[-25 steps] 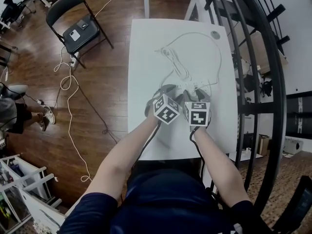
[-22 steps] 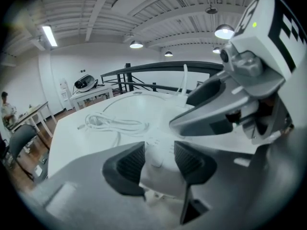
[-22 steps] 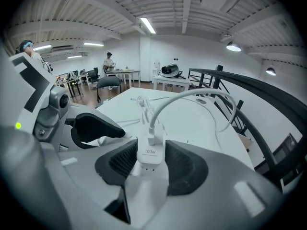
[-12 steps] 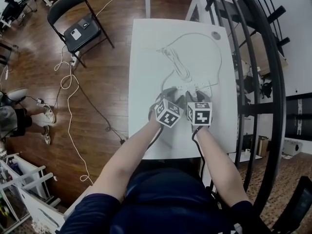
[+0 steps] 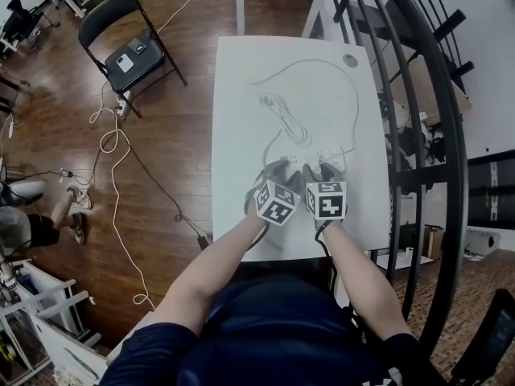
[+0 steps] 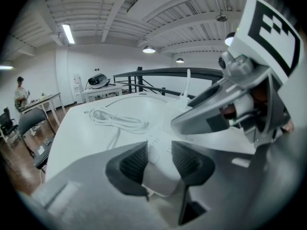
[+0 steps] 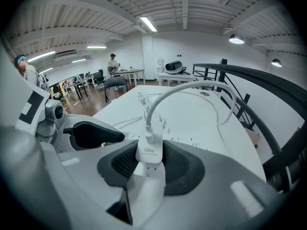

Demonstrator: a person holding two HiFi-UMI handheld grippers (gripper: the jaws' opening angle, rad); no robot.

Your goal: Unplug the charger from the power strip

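The charger, a small white block, stands upright on the power strip. The strip lies flat in the near half of the counter, closer to the right edge than to the left one.

The right gripper holds the charger. Its jaws have just been closing, and both dark pads now press on the sides of the block. A white cable rises from the top of the charger and curves in a wide loop toward the far right corner.

The left gripper has also just been closing. It now stands narrow on one end of the power strip, with its pads against the strip's sides. Another white cable lies coiled beyond the strip, near the middle of the counter.
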